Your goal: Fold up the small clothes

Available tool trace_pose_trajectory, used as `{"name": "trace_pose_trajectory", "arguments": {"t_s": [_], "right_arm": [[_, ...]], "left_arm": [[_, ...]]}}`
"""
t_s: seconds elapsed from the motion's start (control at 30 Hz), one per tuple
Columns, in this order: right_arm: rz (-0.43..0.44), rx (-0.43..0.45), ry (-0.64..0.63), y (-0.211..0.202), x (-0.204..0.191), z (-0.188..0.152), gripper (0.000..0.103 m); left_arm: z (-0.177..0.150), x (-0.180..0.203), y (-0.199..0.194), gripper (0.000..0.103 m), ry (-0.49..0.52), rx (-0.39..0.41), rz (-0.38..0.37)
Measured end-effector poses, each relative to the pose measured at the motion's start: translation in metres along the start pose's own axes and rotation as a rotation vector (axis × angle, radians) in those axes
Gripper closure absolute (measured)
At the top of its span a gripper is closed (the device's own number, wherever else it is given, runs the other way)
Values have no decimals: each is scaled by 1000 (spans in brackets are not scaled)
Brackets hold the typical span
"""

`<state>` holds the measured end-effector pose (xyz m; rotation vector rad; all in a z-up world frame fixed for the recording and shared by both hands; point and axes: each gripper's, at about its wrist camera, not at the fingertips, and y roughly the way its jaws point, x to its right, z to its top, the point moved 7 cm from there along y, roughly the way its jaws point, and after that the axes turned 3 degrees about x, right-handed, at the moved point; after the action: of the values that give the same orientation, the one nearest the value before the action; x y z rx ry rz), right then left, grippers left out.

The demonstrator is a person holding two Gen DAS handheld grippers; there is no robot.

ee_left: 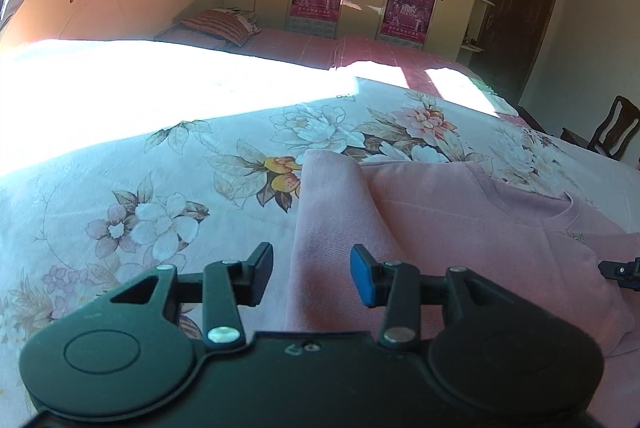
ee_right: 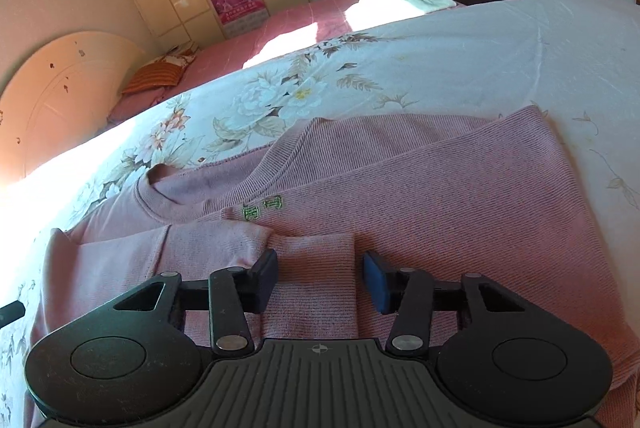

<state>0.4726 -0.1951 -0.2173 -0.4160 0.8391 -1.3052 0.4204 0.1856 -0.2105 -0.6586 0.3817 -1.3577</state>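
Sleeves of the pink sweater lie folded inward on the floral bedspread. Your left gripper and right gripper hover part-open, holding nothing. Next, likely grip the hem and fold toward the collar.

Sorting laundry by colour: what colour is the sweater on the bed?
Pink. The sweater shows best in the right wrist view, with small green marks near its collar.

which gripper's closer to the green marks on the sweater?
Right. The right gripper hangs over the sleeve cuff just below the green marks; the left gripper is over the folded sleeve at the sweater's other side.
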Motion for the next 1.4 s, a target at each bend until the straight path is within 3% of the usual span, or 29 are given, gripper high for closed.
{"name": "trace_pose_trajectory", "arguments": {"t_s": [0.07,0.1,0.2,0.3,0.4,0.5,0.57,0.6,0.63,0.77,0.83,0.97,1.1,1.2,1.27,1.4], "right_arm": [[31,-10,-34,1,-9,-3,91],[29,-4,-49,-1,-11,-4,95],[-19,70,-137,-11,-17,-4,95],[-148,167,-186,-24,-7,-1,95],[-145,79,-148,-8,9,-12,95],[-123,81,-150,-9,7,-7,94],[-136,91,-139,-11,10,-3,83],[-153,110,-139,-15,12,-1,67],[-160,134,-140,-20,13,1,57],[-131,152,-146,-30,8,1,56],[-136,172,-144,-34,7,2,57],[-98,182,-145,-34,-5,5,57],[-59,147,-229,-23,-25,-3,57],[-63,94,-240,-10,-23,-14,57],[-103,61,-237,0,-13,-20,57],[-92,64,-238,-6,-18,-19,57]], "left_arm": [[3,-1,11,62,-4,-3,8],[5,-1,17,62,-7,-6,12],[9,-1,27,62,-9,-3,16],[12,2,35,61,3,-3,25],[9,0,52,61,13,-50,46],[5,-2,62,59,27,-54,57],[4,-2,63,58,45,-42,66],[5,-3,63,58,34,-40,66],[6,-5,63,58,18,-39,65],[14,-4,53,68,-27,-17,51],[22,8,41,68,-7,23,18],[25,34,45,66,30,10,-35],[13,33,67,67,44,-42,8],[10,21,75,62,64,-34,73],[11,8,74,62,-1,-34,61],[15,8,58,64,13,-30,68]]}}
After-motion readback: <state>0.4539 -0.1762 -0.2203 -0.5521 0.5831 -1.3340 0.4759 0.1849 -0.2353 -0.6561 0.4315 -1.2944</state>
